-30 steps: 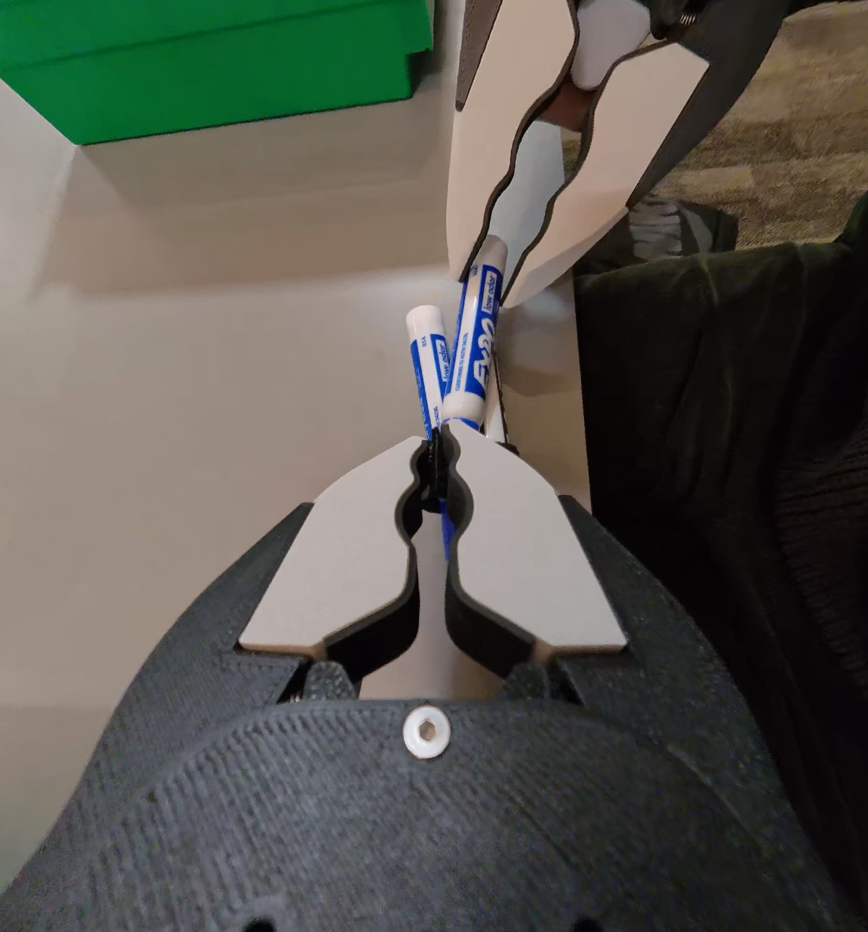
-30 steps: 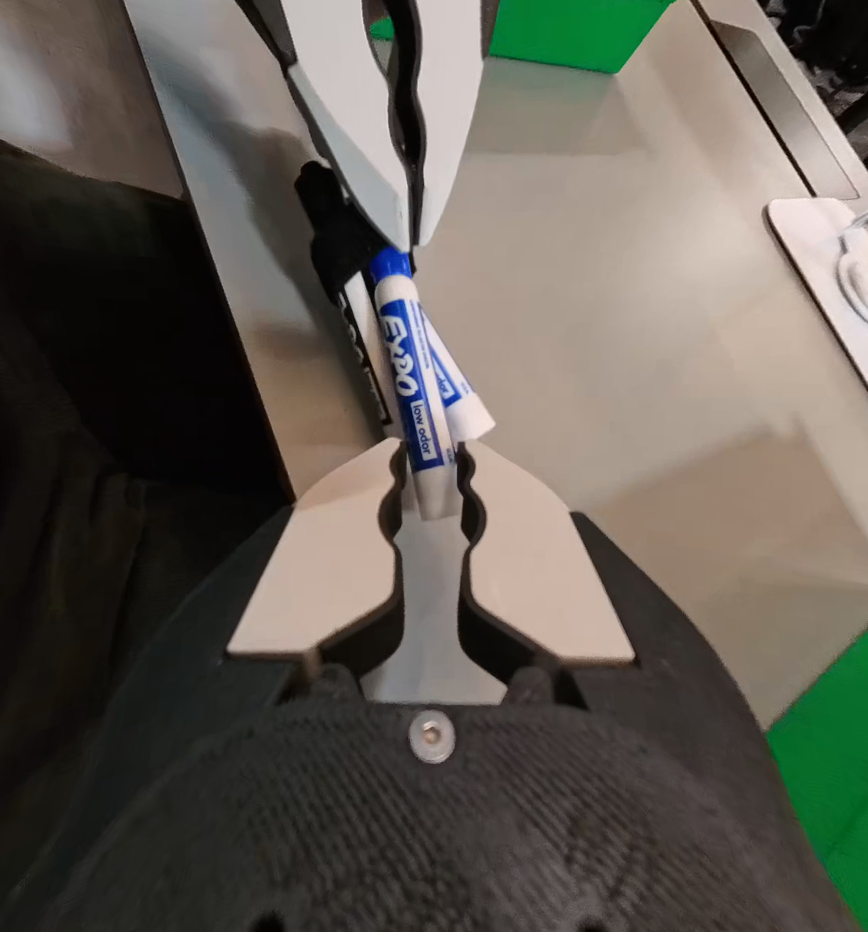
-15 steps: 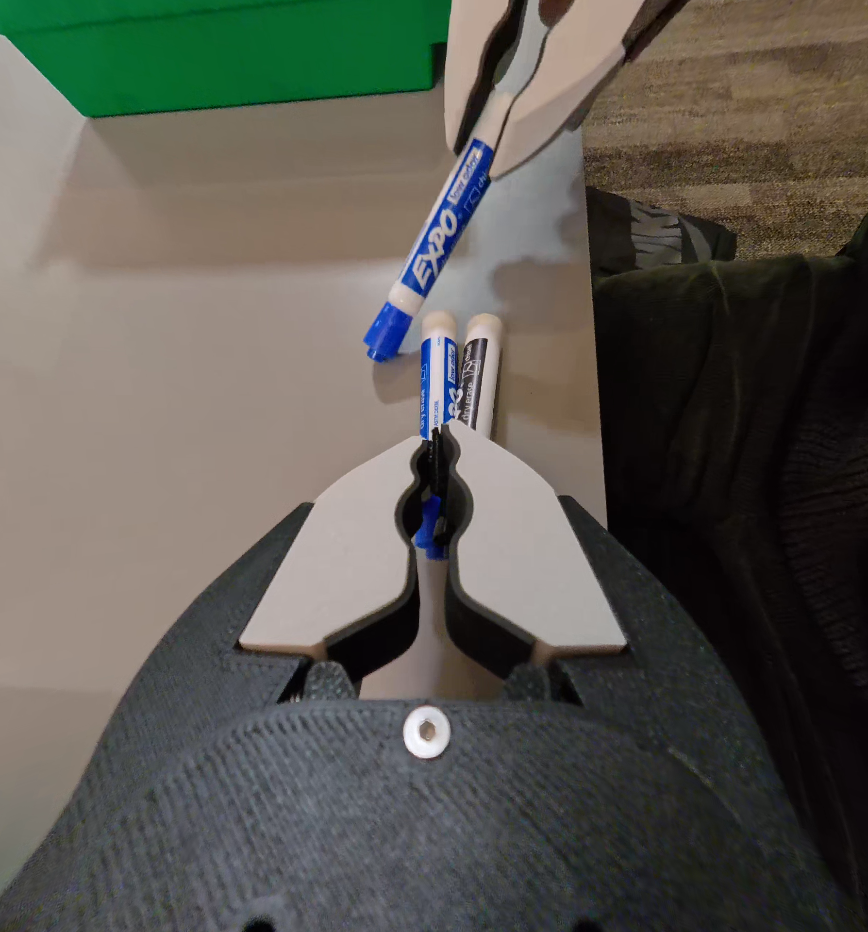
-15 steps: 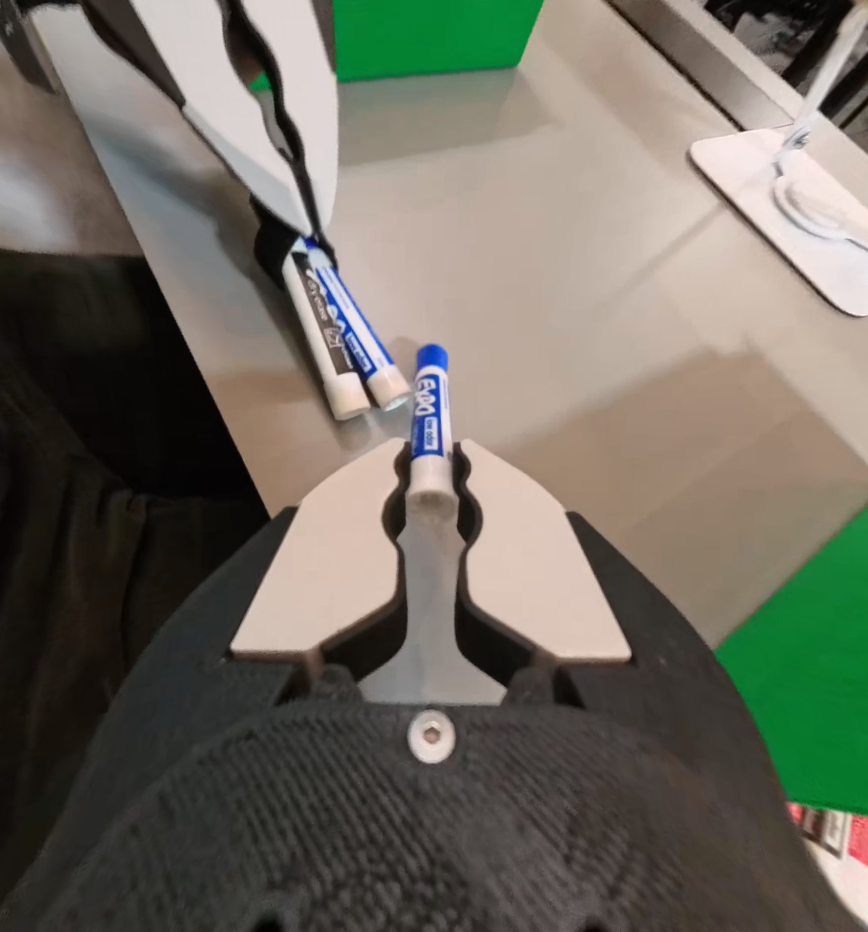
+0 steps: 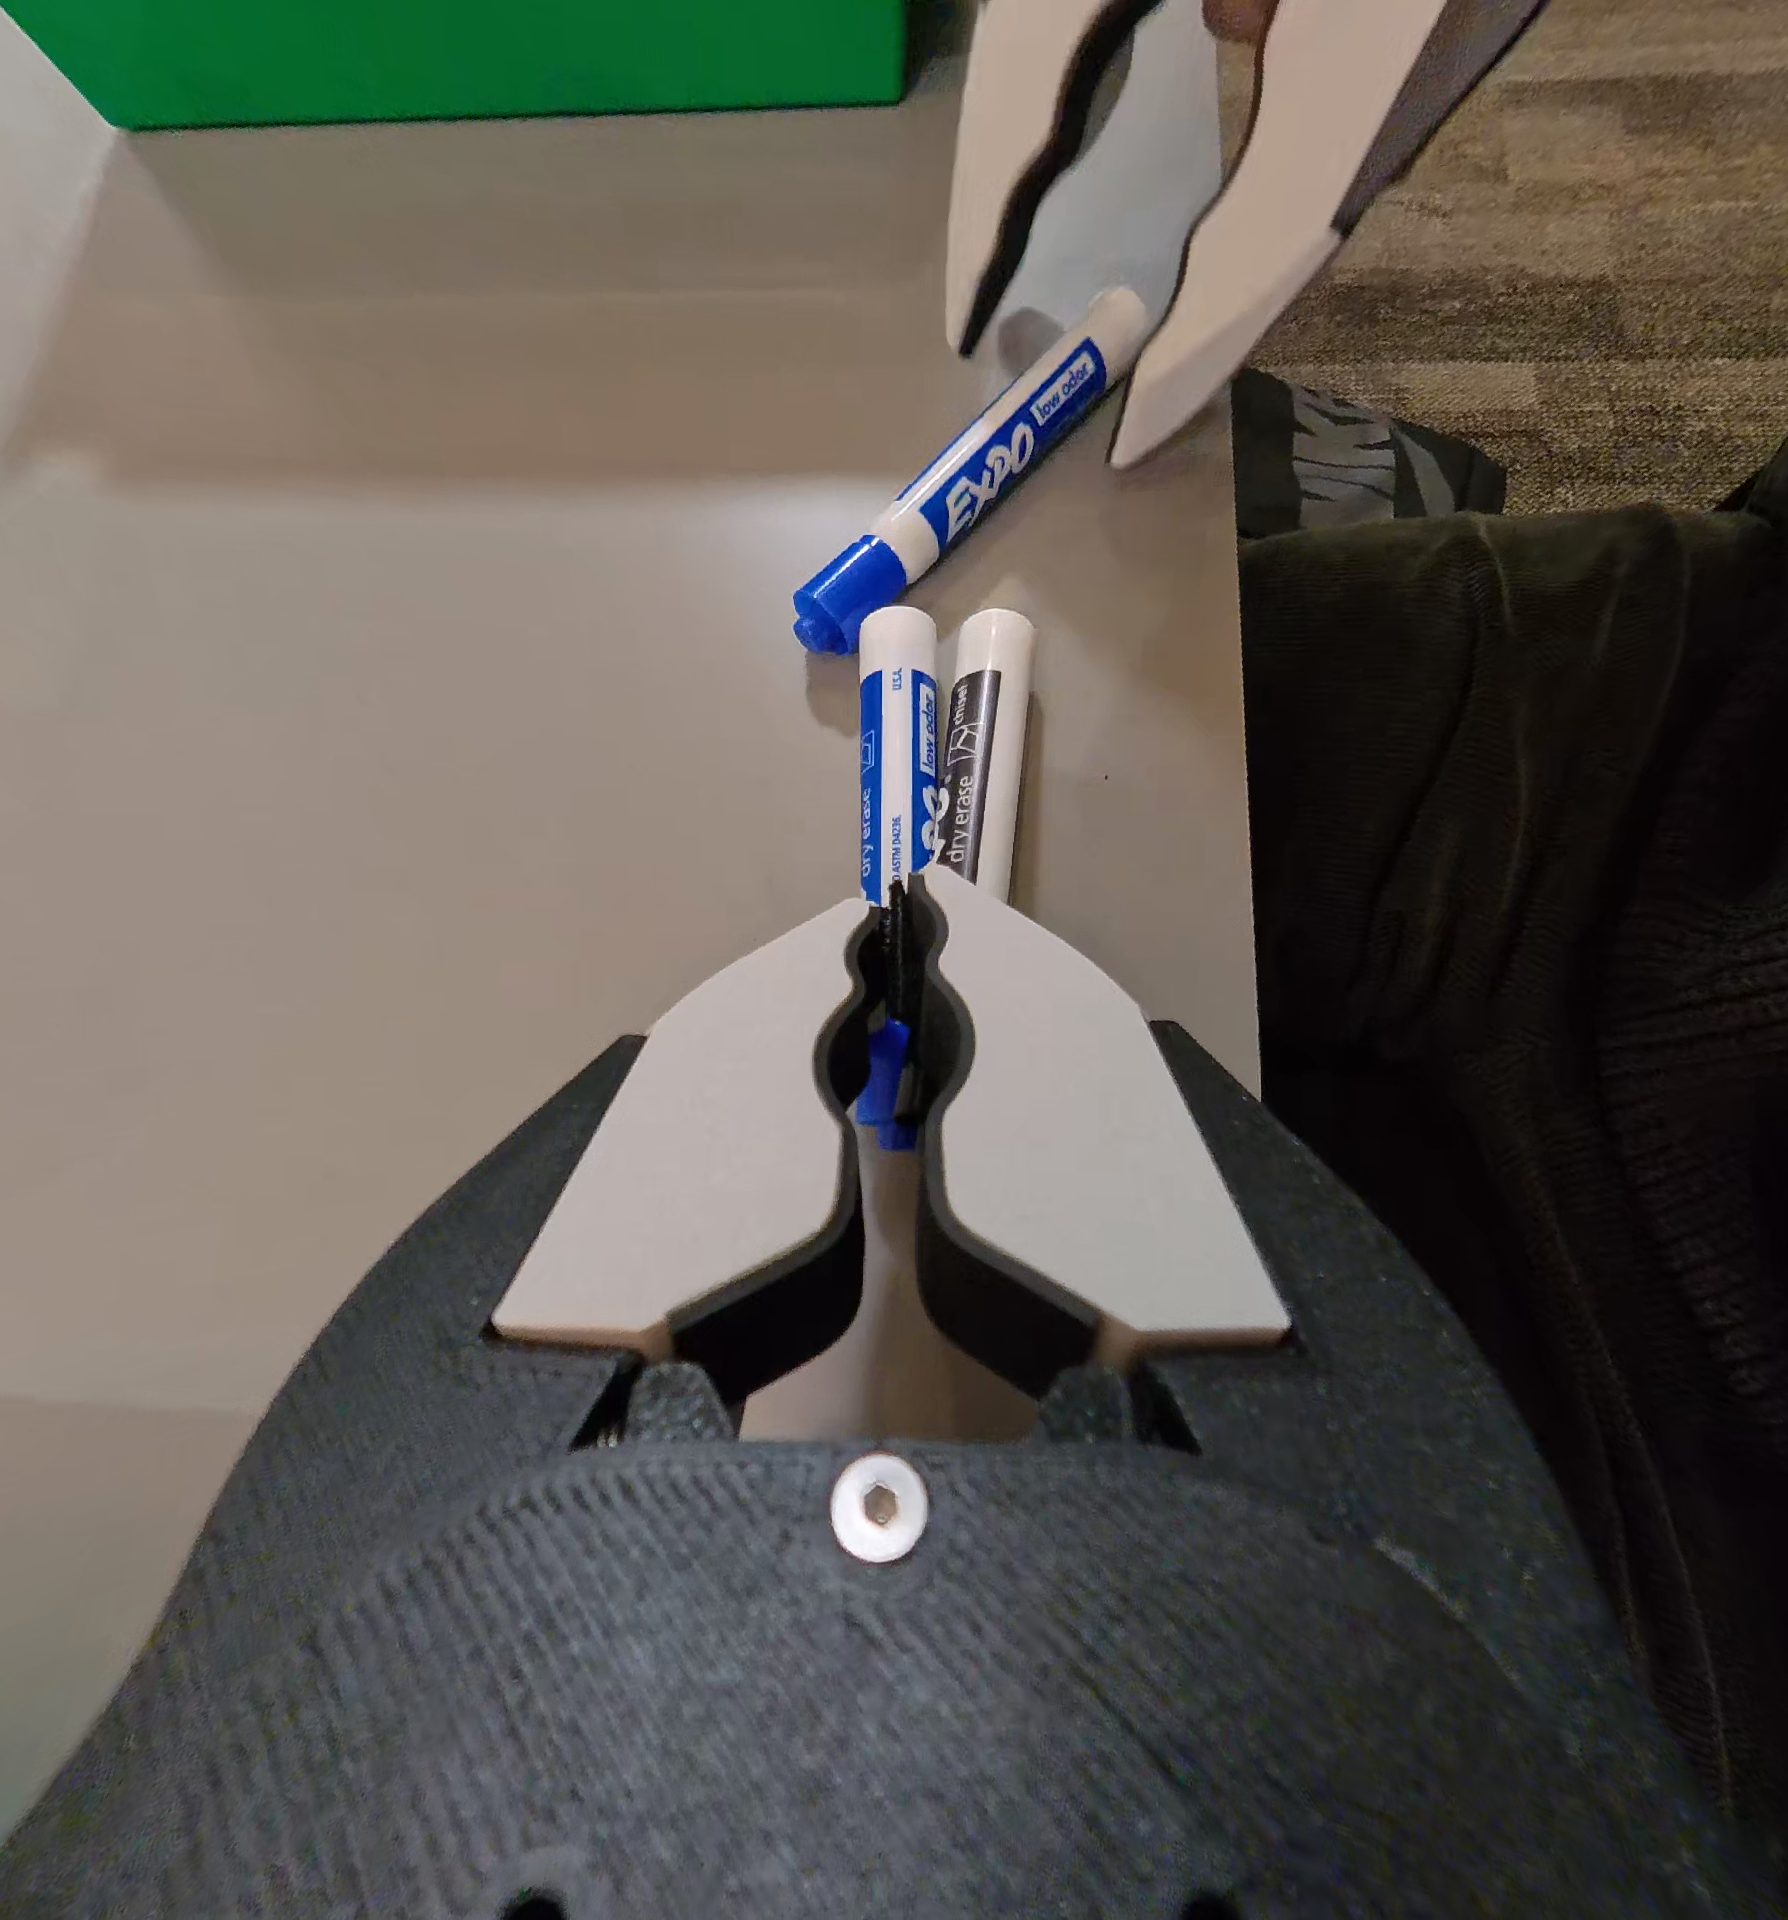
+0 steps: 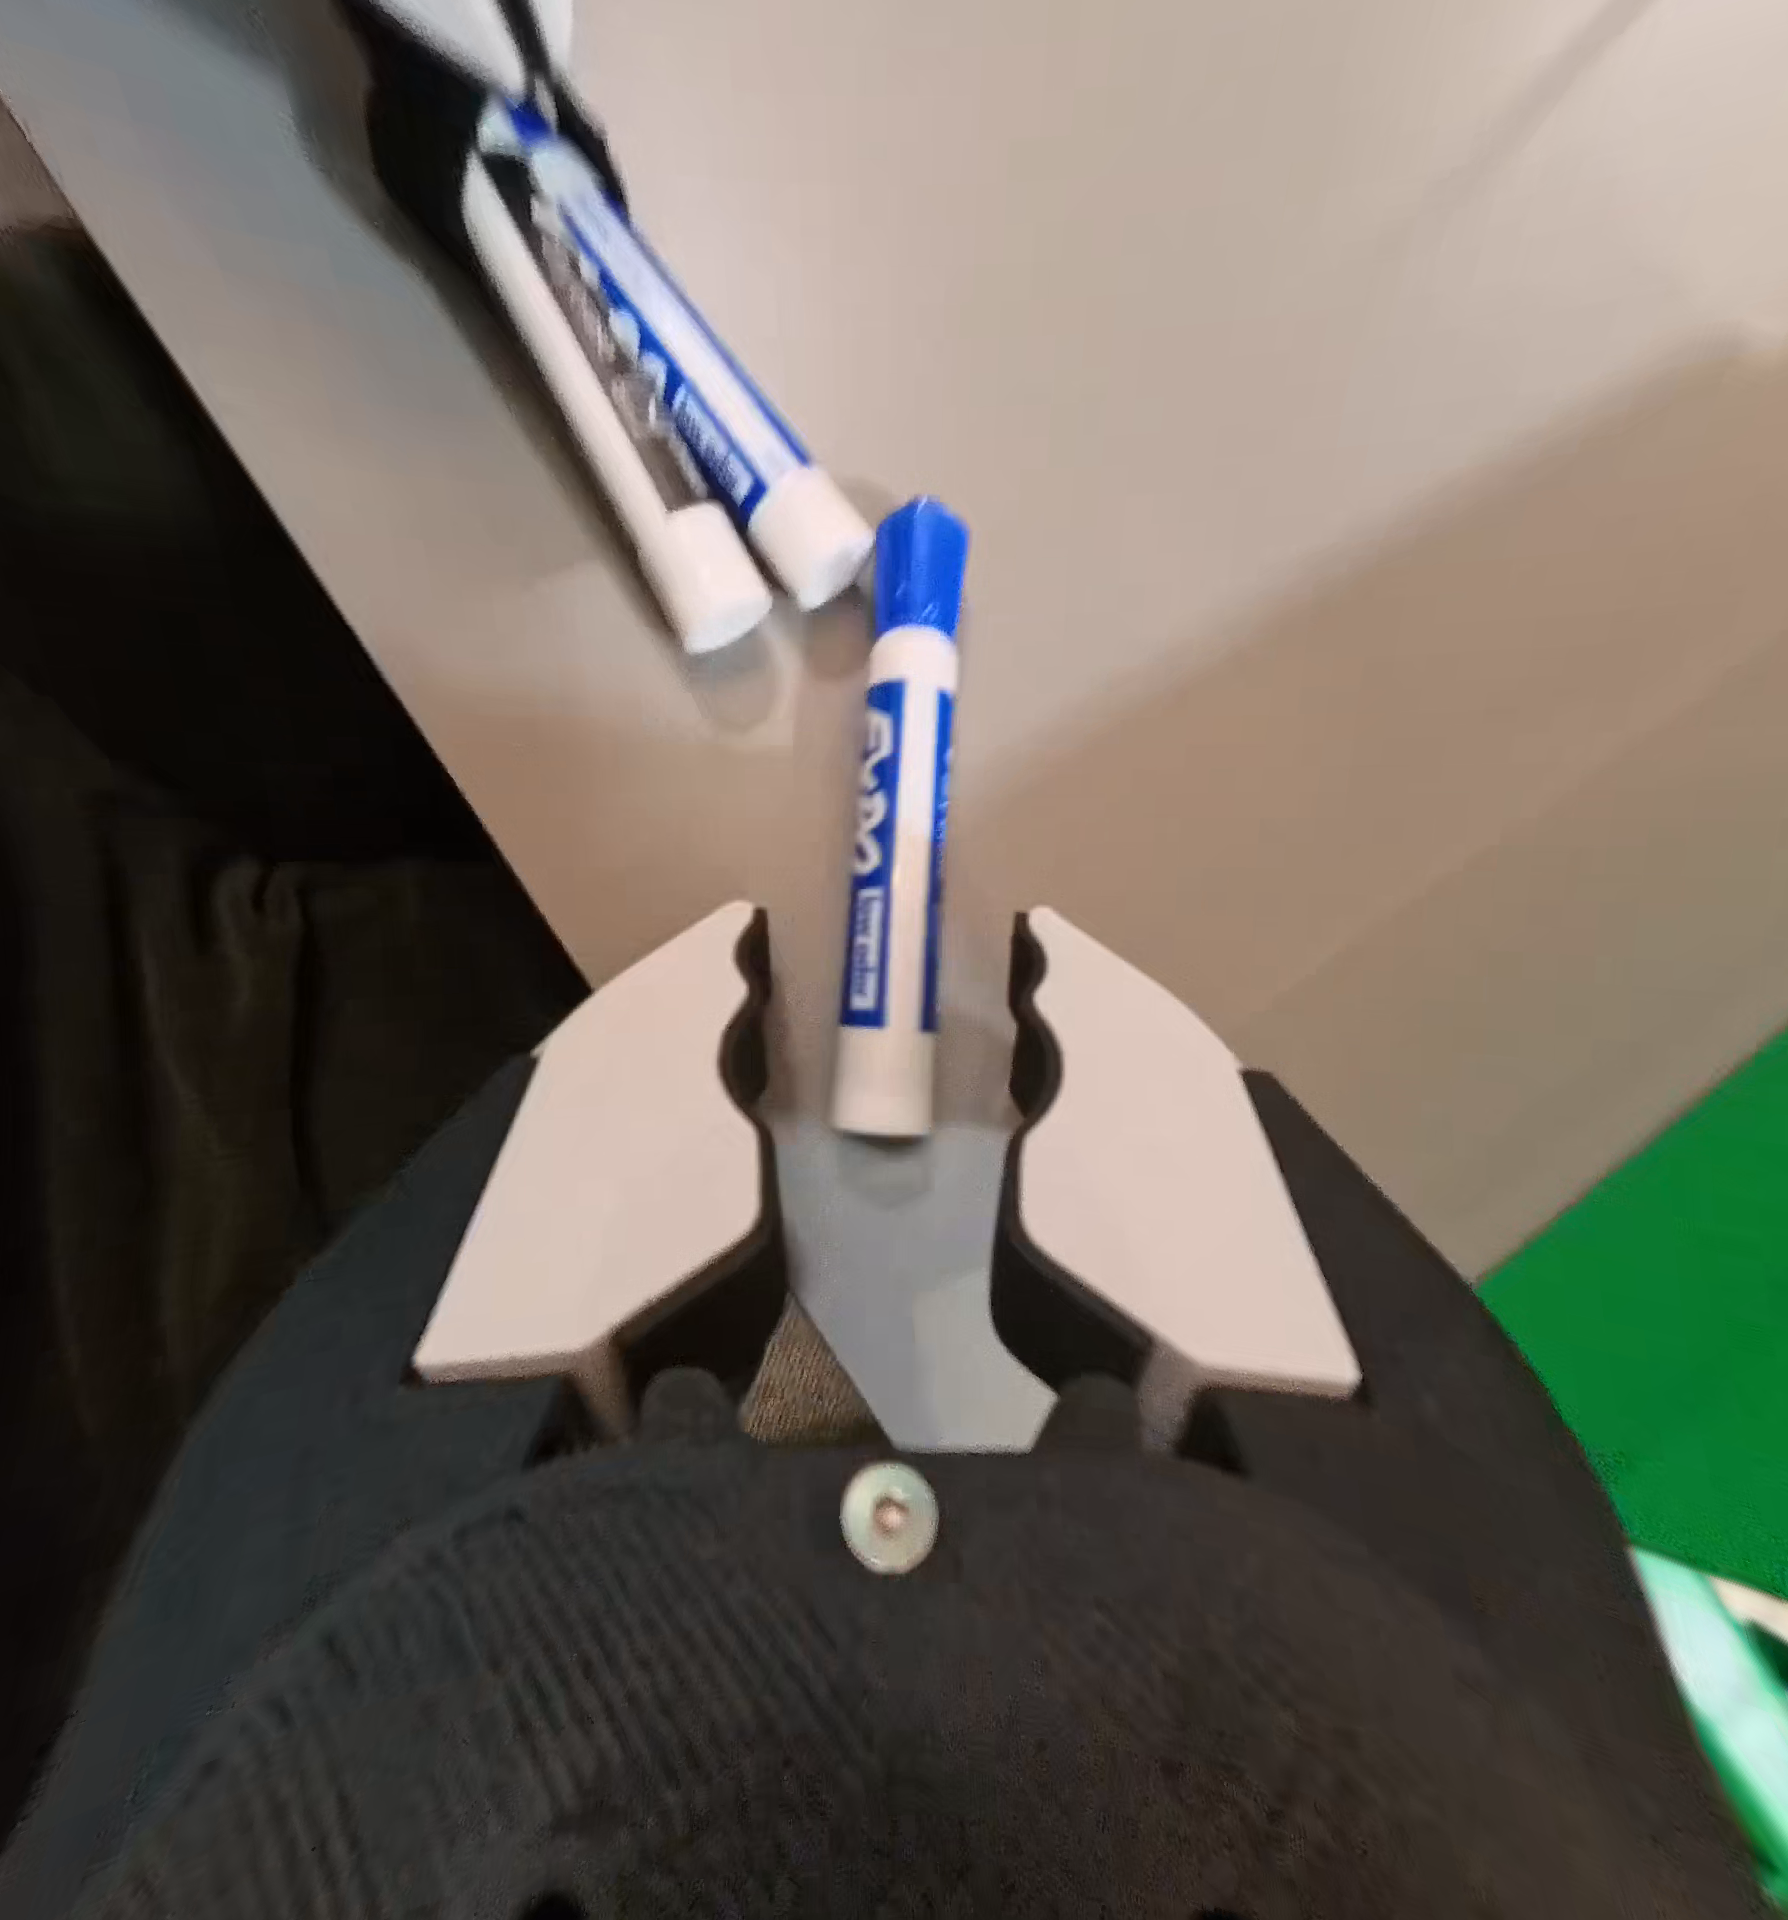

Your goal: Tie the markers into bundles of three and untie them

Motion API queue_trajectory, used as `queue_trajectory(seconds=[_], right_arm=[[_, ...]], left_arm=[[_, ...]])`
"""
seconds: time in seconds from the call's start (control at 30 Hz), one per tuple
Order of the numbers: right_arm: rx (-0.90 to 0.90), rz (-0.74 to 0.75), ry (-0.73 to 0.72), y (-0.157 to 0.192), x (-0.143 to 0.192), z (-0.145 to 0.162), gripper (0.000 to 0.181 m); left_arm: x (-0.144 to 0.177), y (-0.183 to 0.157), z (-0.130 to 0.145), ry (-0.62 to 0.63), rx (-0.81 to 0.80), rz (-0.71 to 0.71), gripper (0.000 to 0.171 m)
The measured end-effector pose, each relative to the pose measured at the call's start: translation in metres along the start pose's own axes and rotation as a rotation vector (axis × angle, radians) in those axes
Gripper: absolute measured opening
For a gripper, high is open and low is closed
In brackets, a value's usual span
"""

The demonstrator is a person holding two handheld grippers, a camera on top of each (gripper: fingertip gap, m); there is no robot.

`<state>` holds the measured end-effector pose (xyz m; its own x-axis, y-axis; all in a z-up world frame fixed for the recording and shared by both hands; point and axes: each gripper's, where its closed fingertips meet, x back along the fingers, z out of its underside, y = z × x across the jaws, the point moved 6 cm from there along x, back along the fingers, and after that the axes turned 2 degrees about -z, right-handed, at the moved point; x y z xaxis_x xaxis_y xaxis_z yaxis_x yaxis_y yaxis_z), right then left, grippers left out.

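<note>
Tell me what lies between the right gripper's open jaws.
A blue-capped marker lies on the table between the right gripper's open jaws, touching neither; the right wrist view shows it.

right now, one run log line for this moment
left gripper: shut on black band | right gripper: open around loose blue marker | marker pair: on table

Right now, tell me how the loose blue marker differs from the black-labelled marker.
The loose blue marker lies slanted on the table, between the open fingers of the right gripper; the black-labelled marker lies straight along the table edge, beside the marker under the left gripper. The first shows a blue cap and blue band; the second a black band, its cap hidden. Both have white barrels and rest flat.
</note>
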<state>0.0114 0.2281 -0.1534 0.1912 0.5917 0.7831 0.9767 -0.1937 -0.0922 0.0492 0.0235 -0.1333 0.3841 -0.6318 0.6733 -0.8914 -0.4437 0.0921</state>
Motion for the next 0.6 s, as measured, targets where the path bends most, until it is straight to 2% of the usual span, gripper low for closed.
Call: queue_trajectory(seconds=[0.03,0.07,0.1,0.2,0.3,0.43,0.5,0.6], right_arm=[[-0.007,-0.012,0.016,0.002,-0.005,0.002,0.041],[-0.025,-0.011,-0.006,0.002,-0.008,0.001,0.024],[-0.037,0.003,-0.022,-0.001,-0.008,-0.002,0.018],[-0.051,0.044,-0.049,-0.011,0.003,-0.010,0.018],[-0.115,0.153,-0.176,-0.029,0.031,-0.025,0.018],[-0.158,0.445,-0.322,-0.074,0.095,-0.033,0.018],[-0.246,0.554,-0.330,-0.102,0.121,-0.019,0.018],[-0.396,0.650,-0.240,-0.141,0.130,0.027,0.018]], left_arm=[[0.000,0.000,0.000,0.003,0.003,0.001,0.006],[-0.001,0.000,0.000,0.003,0.004,0.001,0.006],[-0.001,0.000,0.000,0.003,0.005,0.002,0.006],[-0.001,0.001,0.001,0.005,0.004,-0.001,0.007],[-0.001,0.001,0.001,0.003,0.007,-0.002,0.006],[0.000,0.001,-0.001,0.000,0.003,-0.006,0.007],[0.000,0.001,-0.001,-0.003,0.002,-0.009,0.007],[0.000,0.001,-0.003,-0.009,0.006,-0.010,0.006]])
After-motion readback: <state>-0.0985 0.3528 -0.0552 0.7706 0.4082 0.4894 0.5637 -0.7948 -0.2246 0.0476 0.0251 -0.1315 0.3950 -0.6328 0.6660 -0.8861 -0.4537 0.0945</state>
